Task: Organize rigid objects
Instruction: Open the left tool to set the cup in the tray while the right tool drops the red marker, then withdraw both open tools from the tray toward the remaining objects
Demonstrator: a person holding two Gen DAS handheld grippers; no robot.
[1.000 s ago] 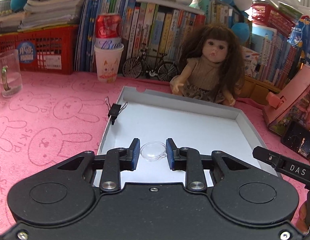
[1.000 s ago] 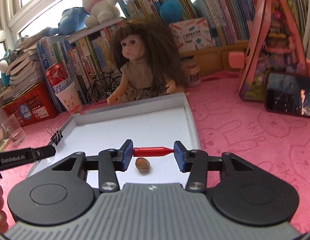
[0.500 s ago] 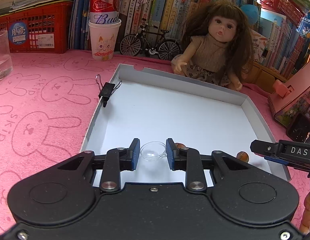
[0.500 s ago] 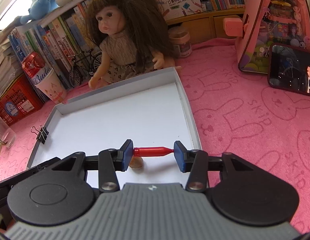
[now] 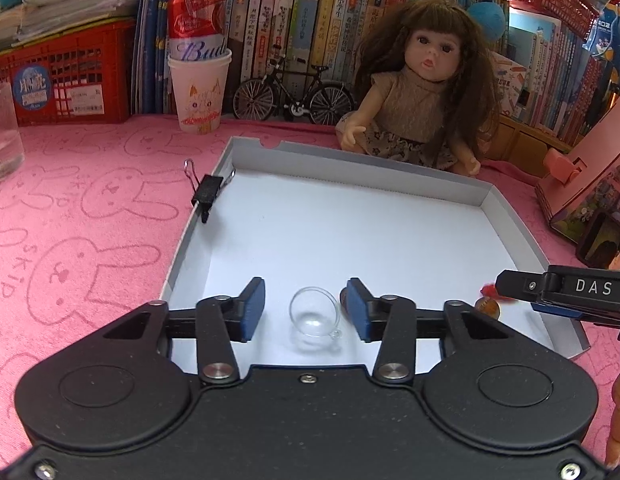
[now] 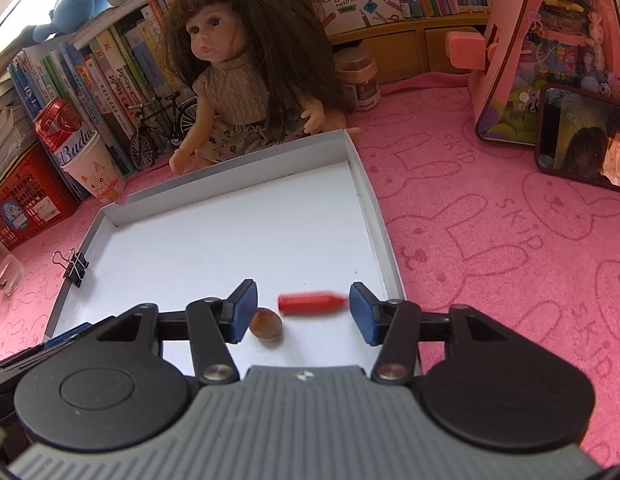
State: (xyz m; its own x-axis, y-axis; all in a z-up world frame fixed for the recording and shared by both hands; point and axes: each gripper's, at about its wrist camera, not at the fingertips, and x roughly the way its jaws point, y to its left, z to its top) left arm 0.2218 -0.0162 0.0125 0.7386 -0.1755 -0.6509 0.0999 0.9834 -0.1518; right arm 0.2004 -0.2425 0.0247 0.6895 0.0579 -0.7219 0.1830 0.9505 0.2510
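A shallow white tray (image 5: 514, 224) lies on the pink cloth. My left gripper (image 5: 305, 310) is open over the tray's near edge, and a small clear glass cup (image 5: 313, 314) lies loose between its fingers. My right gripper (image 6: 302, 310) is open over the tray (image 6: 374, 204). A red pen cap (image 6: 312, 302) sits loose between its fingers, its tip near the right pad. A brown nut (image 6: 265, 323) lies by the left finger. In the left wrist view a brown nut (image 5: 488, 307) lies near the right gripper's finger (image 5: 566, 290).
A black binder clip (image 5: 205, 196) grips the tray's left rim. A doll (image 5: 420, 96) sits behind the tray. A paper cup with a red can (image 5: 197, 60), a toy bicycle (image 5: 293, 94), a glass (image 5: 1, 132), a phone (image 6: 582, 136) and bookshelves surround it.
Both grippers have opened. The left let go of the glass cup, which now lies in the tray. The right let go of the red pen cap, which is now loose.
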